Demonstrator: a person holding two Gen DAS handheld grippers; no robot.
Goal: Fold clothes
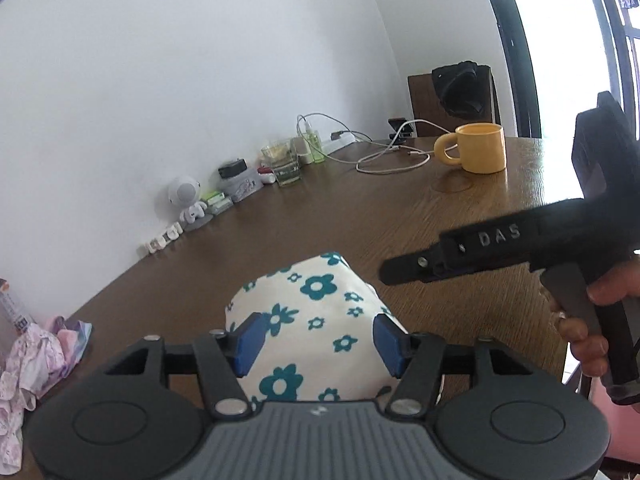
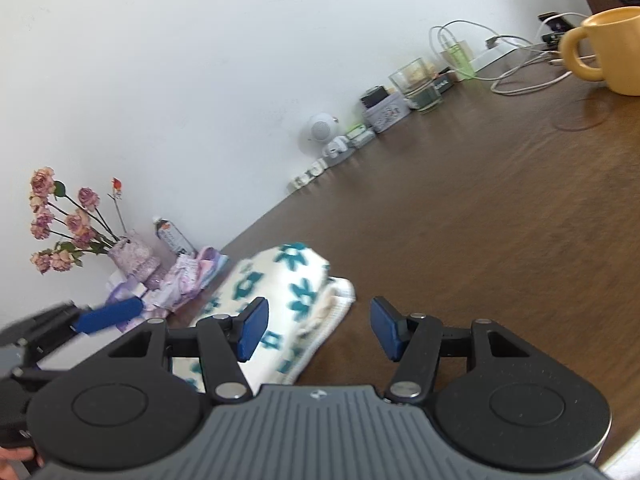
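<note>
A white garment with teal flowers [image 1: 316,320] lies folded into a thick bundle on the brown wooden table [image 1: 360,216]. My left gripper [image 1: 320,340] is open, its blue pads standing either side above the bundle, not closed on it. In the right wrist view the same bundle [image 2: 276,304] lies left of centre. My right gripper [image 2: 316,330] is open and empty, hovering over the bundle's right edge. The right gripper's black body [image 1: 500,248] shows at the right of the left wrist view. The left gripper's blue pad [image 2: 108,316] shows at the far left, blurred.
A yellow mug [image 1: 476,148] and white cables [image 1: 392,156] sit at the far right. Small items line the wall: a glass [image 1: 282,164], a white figurine [image 1: 186,204], a tin. A pile of pink and purple clothes [image 1: 32,356] and a vase of dried roses [image 2: 132,258] stand at the left.
</note>
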